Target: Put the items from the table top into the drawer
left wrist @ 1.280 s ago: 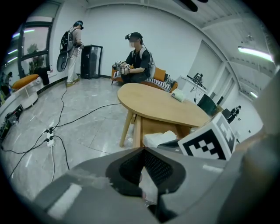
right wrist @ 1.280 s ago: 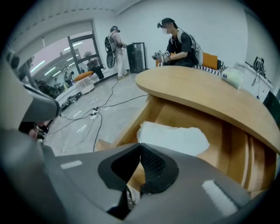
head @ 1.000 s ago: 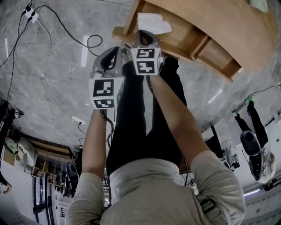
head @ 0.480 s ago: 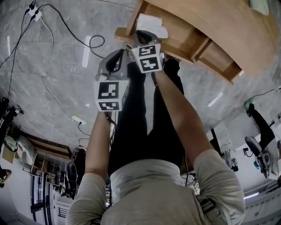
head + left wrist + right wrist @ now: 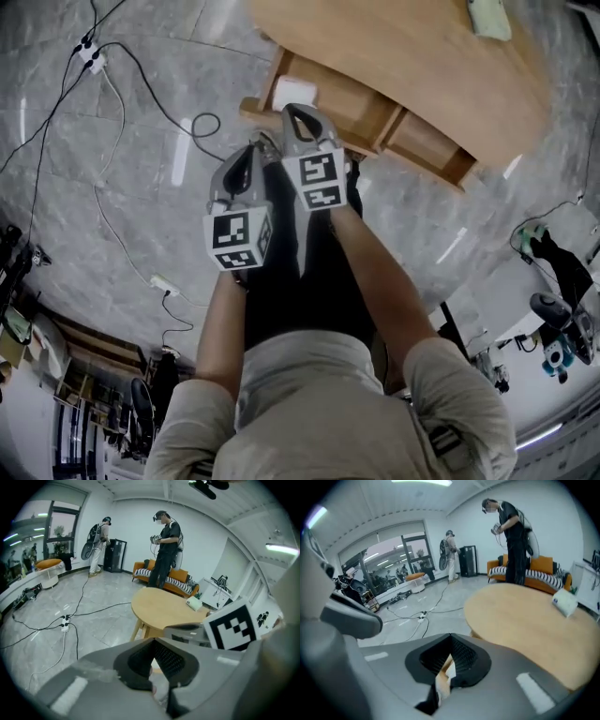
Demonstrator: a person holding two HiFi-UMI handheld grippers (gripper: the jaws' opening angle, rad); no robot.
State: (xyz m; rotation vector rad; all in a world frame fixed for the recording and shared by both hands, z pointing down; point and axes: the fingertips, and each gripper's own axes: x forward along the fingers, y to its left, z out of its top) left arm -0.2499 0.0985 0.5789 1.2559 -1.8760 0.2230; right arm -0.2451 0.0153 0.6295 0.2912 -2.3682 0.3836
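left gripper (image 5: 153, 641) and right gripper (image 5: 451, 636) are both pressed together, with nothing clearly held. the pale green packet (image 5: 489, 17) lies at the far side of the worktop (image 5: 403, 47), well apart from the open drawer (image 5: 349, 99). better to spread one gripper before reaching over it.

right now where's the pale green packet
In the head view the pale green packet lies at the top right, on the round wooden table, near its far edge.

Black cables (image 5: 97, 610) and a power strip (image 5: 64, 623) on grey floor (image 5: 103, 588); 2 standing people (image 5: 165, 545) near an orange sofa (image 5: 180, 575)
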